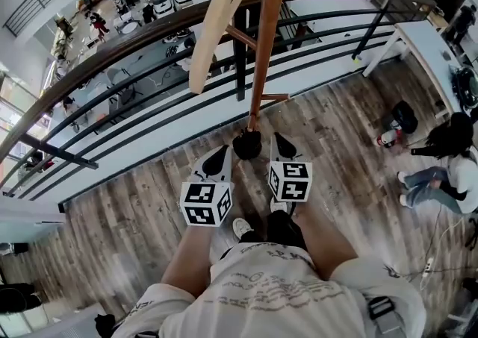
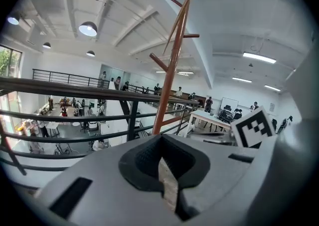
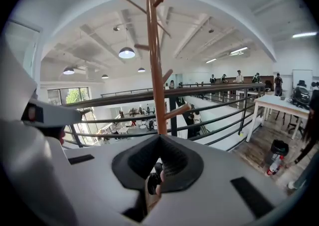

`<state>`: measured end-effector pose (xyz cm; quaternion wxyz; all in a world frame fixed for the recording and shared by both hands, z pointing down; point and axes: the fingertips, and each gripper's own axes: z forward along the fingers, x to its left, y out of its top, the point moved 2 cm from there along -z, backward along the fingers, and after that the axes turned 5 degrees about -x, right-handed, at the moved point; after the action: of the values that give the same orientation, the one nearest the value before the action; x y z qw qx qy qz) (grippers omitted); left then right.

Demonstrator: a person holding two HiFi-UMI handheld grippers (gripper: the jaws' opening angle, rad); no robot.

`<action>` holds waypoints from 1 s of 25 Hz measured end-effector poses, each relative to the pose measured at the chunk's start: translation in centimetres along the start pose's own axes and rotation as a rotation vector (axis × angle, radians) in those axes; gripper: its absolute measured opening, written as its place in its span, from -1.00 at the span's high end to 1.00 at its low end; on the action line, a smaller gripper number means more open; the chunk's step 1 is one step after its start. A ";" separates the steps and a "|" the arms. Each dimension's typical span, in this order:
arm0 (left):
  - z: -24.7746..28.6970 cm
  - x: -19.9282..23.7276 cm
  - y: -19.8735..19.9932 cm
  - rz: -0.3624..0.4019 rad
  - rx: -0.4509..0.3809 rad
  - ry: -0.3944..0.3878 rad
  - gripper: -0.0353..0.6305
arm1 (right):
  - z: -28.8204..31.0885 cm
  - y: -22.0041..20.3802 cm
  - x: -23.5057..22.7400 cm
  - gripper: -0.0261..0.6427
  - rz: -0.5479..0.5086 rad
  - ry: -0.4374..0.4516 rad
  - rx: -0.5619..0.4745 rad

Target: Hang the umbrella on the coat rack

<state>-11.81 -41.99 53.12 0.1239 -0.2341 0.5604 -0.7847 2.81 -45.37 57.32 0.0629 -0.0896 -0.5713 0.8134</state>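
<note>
Tongs on both sides are empty: the left tongs (image 2: 162, 156) and right tongs (image 3: 156, 162) are pressed together on nothing, side by side. Just beyond their tips stands the coat rack (image 1: 261, 68). No umbrella shows anywhere. Likely it must first be found, gripped firmly near the handle, then hooked over a peg (image 2: 158, 62).

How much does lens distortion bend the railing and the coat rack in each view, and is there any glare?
Head view: the railing bows into a strong arc, while the coat rack near centre stays almost straight. Left gripper view: black round vignette, rack leaning right, a ceiling lamp glowing brightly. Right gripper view: rack upright, rails curved, lamps bright without washing out.
</note>
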 end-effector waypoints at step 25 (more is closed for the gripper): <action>-1.1 -9.4 7.0 0.108 -0.105 -0.097 0.90 | -11.9 9.4 -1.4 0.92 0.031 0.101 -0.187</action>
<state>-4.74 -39.11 44.14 0.1804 -0.2473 0.6060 -0.7342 6.77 -37.97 44.64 0.0706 -0.1449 -0.6394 0.7518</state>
